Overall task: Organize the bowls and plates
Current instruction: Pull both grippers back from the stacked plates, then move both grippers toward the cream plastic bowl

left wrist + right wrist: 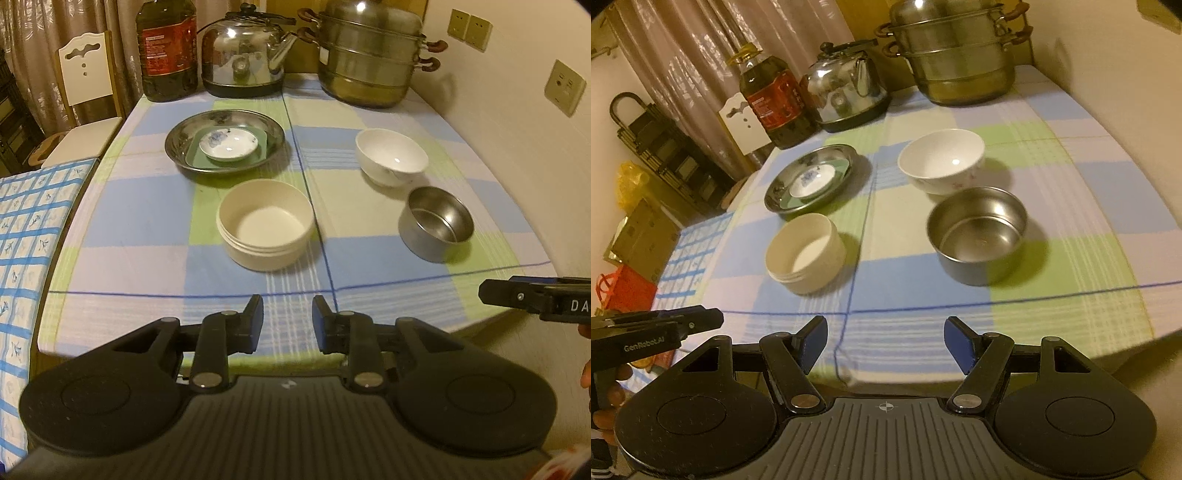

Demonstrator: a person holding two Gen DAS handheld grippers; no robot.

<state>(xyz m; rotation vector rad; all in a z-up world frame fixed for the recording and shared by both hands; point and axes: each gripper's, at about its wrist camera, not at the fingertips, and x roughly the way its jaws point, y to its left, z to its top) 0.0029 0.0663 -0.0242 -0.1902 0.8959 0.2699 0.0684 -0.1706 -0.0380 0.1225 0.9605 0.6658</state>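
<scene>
Hovering over near bench edge, your left hand-held gripper (287,319) has jaws partly apart, nothing between. Your right hand-held gripper (885,341) gapes wider, also empty. Steel plate (184,137) carries green square dish (258,153) and small blue-patterned saucer (228,144). Cream round bowl (266,225) just in front of it. White porcelain bowl (942,160) near steel bowl (977,232), right side of checked cloth (1071,177).

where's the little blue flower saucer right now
The saucer sits on a green square plate inside the steel dish, left of the white bowl.
</scene>
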